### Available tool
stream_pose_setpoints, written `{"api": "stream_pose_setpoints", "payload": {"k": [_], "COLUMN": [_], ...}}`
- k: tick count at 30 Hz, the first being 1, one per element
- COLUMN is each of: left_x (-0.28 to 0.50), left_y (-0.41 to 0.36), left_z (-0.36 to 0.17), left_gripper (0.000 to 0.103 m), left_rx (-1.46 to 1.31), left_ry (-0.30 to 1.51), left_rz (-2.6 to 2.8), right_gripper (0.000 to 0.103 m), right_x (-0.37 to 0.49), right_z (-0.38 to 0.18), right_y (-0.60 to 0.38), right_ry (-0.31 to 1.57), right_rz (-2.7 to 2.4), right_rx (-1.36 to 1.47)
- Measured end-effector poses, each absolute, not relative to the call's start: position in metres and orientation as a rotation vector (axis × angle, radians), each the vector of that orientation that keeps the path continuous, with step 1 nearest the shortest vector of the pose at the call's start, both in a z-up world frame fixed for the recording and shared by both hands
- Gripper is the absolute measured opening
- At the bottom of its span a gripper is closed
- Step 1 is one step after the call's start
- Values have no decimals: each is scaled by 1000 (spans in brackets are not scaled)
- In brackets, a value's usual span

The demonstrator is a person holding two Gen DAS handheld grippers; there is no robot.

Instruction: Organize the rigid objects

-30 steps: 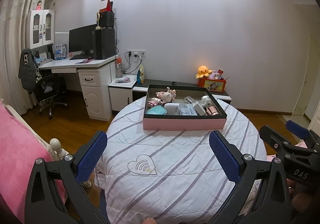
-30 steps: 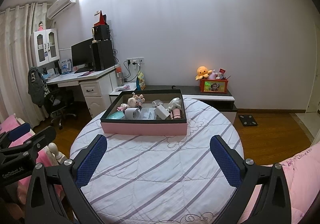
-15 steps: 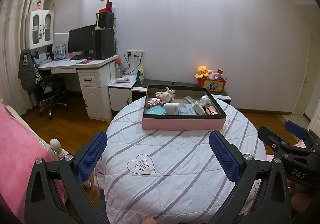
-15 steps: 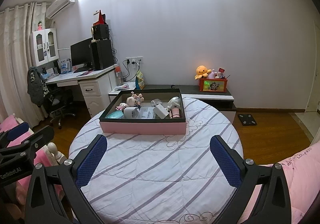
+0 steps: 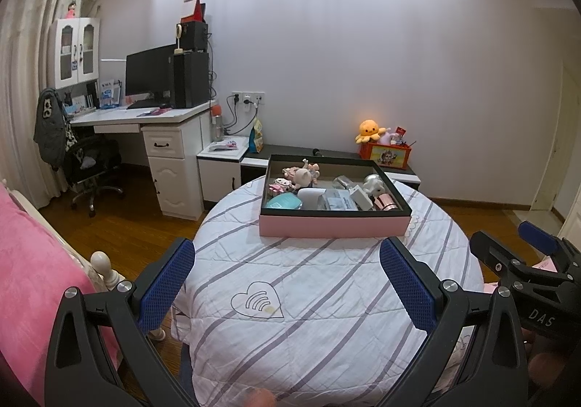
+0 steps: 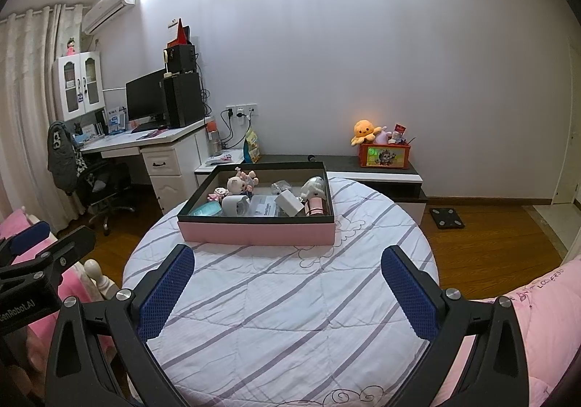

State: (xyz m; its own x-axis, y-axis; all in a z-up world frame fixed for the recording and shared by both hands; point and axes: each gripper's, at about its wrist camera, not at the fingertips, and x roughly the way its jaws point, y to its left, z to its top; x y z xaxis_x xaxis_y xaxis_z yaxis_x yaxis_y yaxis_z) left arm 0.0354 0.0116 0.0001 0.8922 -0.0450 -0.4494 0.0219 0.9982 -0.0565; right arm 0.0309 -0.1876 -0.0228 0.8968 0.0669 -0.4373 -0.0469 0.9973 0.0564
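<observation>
Left tongs [image 5: 287, 283] spread wide, nothing between the blue pads, hovering above the striped cloth of the round table [image 5: 326, 298]. Right tongs [image 6: 287, 285] equally wide, empty, touching nothing. Pink box [image 6: 258, 230] sits at the table's far side, well apart from both, packed with small toys and gadgets.

Pink box [image 5: 332, 227], black rim; white quilt [image 5: 319, 298], purple stripes.

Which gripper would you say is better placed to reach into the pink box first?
Marginally the left gripper: the pink box sits almost straight ahead of it. From the right gripper, also open, it lies left of centre.
</observation>
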Motion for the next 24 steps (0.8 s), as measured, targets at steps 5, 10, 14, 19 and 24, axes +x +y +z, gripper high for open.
{"api": "stream_pose_setpoints", "payload": {"k": [5,10,14,19,24], "left_x": [36,33,33,35,33], "left_y": [11,11,11,9,6], "left_z": [2,4,5,3,5], "left_gripper": [103,103,103,103,103], "left_rx": [-46,-42,-44,-19,3], "left_ry": [473,449,454,457,447], "left_rz": [-46,-41,-43,-28,-20], "right_gripper": [103,103,103,103,103], "right_x": [32,31,31,31,31], "right_z": [-22,-21,-21,-21,-21], "right_y": [-189,-189,-189,-189,-189], "right_ry": [456,457,457,458,458], "right_rz": [56,56,55,55,55], "right_rx": [46,45,45,46,46]}}
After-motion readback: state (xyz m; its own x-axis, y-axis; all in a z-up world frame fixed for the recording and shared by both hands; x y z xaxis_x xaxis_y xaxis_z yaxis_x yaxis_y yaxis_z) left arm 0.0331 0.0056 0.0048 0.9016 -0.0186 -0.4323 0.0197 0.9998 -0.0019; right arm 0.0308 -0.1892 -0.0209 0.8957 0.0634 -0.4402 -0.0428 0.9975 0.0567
